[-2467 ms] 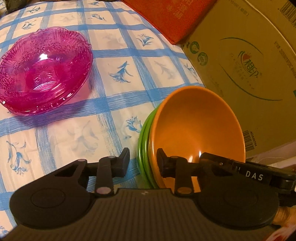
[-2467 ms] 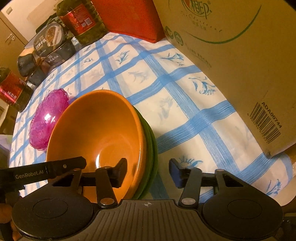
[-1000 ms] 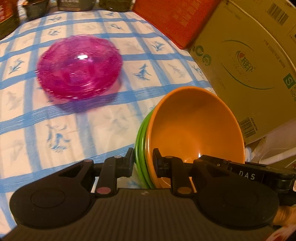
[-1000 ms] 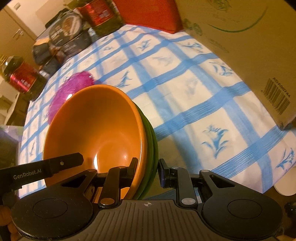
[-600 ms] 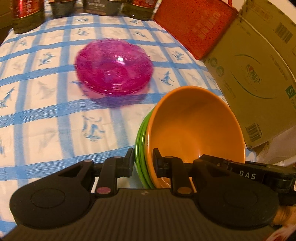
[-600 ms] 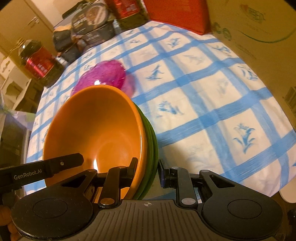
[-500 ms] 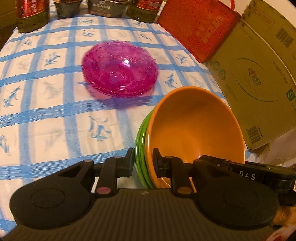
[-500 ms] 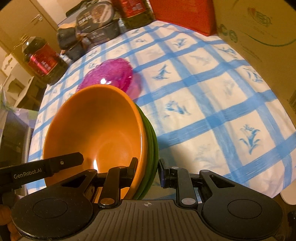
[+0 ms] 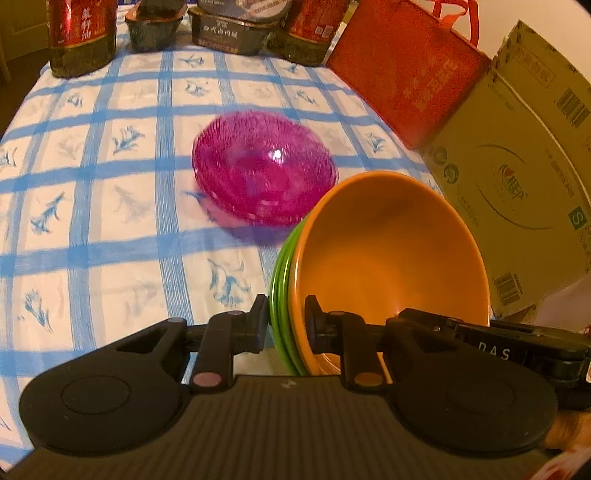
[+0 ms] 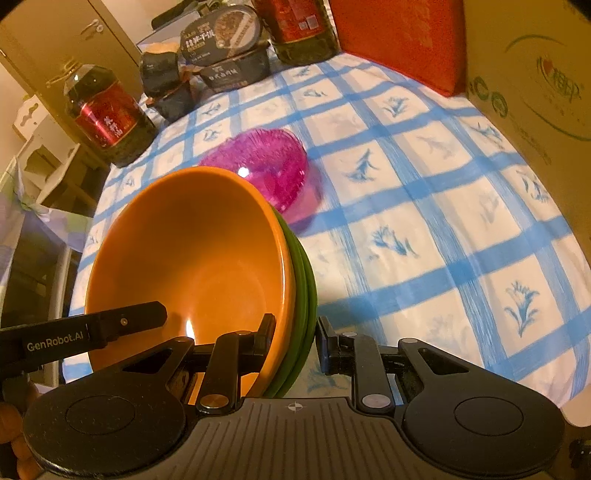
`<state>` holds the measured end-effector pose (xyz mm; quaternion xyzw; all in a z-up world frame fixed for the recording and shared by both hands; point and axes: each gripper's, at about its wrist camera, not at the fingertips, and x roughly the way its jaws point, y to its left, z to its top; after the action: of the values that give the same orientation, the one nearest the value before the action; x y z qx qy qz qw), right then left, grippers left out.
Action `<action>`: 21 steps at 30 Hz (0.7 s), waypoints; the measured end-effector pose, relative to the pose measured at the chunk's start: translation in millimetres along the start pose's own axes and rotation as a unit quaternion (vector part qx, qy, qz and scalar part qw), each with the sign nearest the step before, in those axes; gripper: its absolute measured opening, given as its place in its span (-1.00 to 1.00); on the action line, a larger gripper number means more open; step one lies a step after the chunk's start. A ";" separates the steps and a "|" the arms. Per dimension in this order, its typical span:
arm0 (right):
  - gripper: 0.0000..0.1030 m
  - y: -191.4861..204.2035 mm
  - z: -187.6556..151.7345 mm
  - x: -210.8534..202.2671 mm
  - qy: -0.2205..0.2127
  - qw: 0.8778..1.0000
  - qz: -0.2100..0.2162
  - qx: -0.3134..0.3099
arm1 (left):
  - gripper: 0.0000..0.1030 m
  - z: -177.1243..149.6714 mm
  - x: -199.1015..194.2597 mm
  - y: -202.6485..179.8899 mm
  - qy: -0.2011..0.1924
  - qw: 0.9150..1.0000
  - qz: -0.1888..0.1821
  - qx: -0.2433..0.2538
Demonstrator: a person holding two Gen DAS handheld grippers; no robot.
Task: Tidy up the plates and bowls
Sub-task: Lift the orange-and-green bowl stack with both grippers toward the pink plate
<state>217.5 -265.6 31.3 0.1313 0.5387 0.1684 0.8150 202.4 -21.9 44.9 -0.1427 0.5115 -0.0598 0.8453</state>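
Note:
An orange bowl [image 9: 388, 251] sits nested in green bowls [image 9: 281, 284]; the stack is held in the air between both grippers. My left gripper [image 9: 285, 323] is shut on the stack's rim. My right gripper [image 10: 295, 341] is shut on the opposite rim of the same stack, where the orange bowl [image 10: 192, 266] and green bowls [image 10: 304, 280] show. A pink glass plate stack [image 9: 264, 179] rests on the checked tablecloth just beyond the bowls; it also shows in the right wrist view [image 10: 269, 166].
A cardboard box [image 9: 517, 177] and a red bag [image 9: 402, 81] stand along the right. Oil bottles [image 9: 83, 35] and food tubs [image 9: 236, 22] line the far edge. The blue checked tablecloth [image 9: 92, 206] covers the table.
Both grippers closed on the bowl stack and lifted it up and back from the cloth. The pink plates now appear farther ahead, toward the middle of both views.

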 end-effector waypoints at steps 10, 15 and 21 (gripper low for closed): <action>-0.55 18.4 49.9 -5.5 -0.018 1.000 -0.006 -0.015 | -0.65 46.2 -4.7 0.8 -0.012 1.000 -0.003 -0.008; -0.55 29.2 83.5 0.9 -0.018 0.999 -0.011 -0.027 | -0.65 77.3 1.2 3.3 -0.015 1.000 0.002 -0.007; -0.55 35.9 122.1 25.0 -0.011 0.999 -0.012 -0.034 | -0.65 114.5 21.5 13.8 -0.012 1.000 0.013 -0.016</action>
<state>334.5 -226.5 71.7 0.0994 0.5253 0.1756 0.8266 312.9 6.6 72.4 -0.1500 0.5042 -0.0394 0.8496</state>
